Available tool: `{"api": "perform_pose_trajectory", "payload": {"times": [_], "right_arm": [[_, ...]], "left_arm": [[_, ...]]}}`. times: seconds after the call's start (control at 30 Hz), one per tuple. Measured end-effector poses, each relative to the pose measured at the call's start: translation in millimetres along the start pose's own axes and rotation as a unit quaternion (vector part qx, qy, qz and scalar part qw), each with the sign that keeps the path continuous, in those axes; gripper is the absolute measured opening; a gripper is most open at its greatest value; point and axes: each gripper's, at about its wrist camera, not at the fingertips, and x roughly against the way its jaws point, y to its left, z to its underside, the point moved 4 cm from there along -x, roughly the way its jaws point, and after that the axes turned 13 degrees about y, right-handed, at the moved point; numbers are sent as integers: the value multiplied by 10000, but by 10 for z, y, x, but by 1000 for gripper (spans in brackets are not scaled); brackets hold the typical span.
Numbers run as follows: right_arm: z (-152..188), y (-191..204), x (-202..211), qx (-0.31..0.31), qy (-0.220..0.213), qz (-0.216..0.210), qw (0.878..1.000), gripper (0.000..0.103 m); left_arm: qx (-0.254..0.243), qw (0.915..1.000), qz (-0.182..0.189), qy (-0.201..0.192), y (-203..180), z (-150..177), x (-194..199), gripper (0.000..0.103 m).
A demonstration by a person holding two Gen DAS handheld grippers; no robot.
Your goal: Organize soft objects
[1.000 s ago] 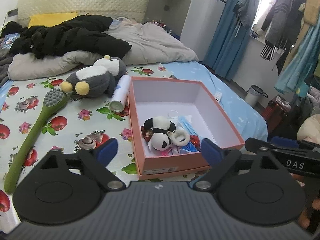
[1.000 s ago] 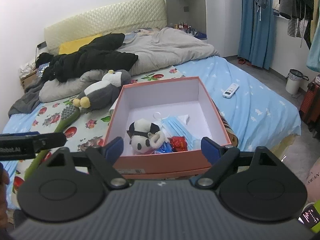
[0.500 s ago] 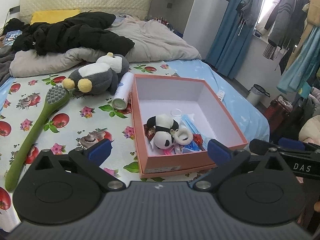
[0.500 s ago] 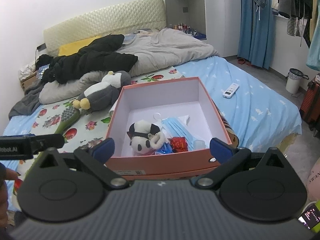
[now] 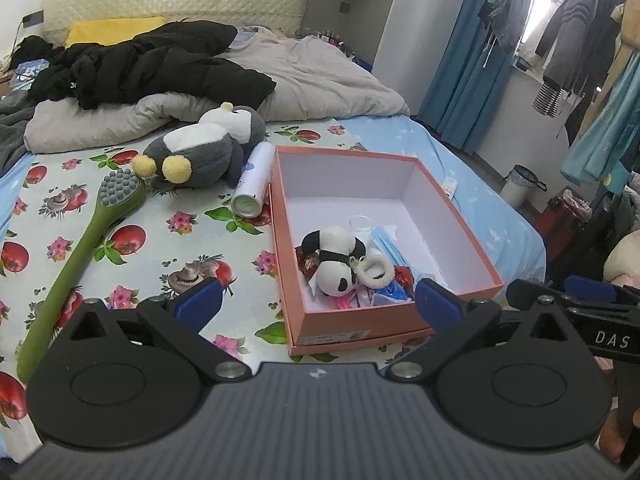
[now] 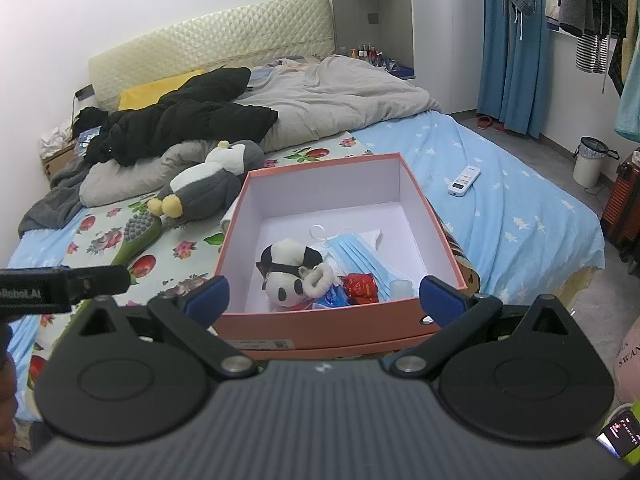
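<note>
Hovering at the bed's near edge, the left gripper (image 5: 316, 304) and right gripper (image 6: 324, 300) spread their jaws wide, empty. Beyond, the pink box (image 5: 460, 220) holds a panda plush (image 5: 334, 266). Farther left lies the penguin plush (image 5: 200, 148); pinching its thick body squarely should work best.

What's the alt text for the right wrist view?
An open pink cardboard box on a bed holds a small panda plush and blue face masks. A grey penguin plush lies beyond it; the right gripper hovers near, jaws wide, empty.
</note>
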Motion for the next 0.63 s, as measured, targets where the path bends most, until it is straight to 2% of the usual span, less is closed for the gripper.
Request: {"api": "perform_pose_trajectory", "payload": {"times": [0.63], "right_arm": [[49, 20, -16, 20, 39, 45, 10000, 103]], "left_arm": [[73, 9999, -66, 46, -23, 21, -29, 103]]}}
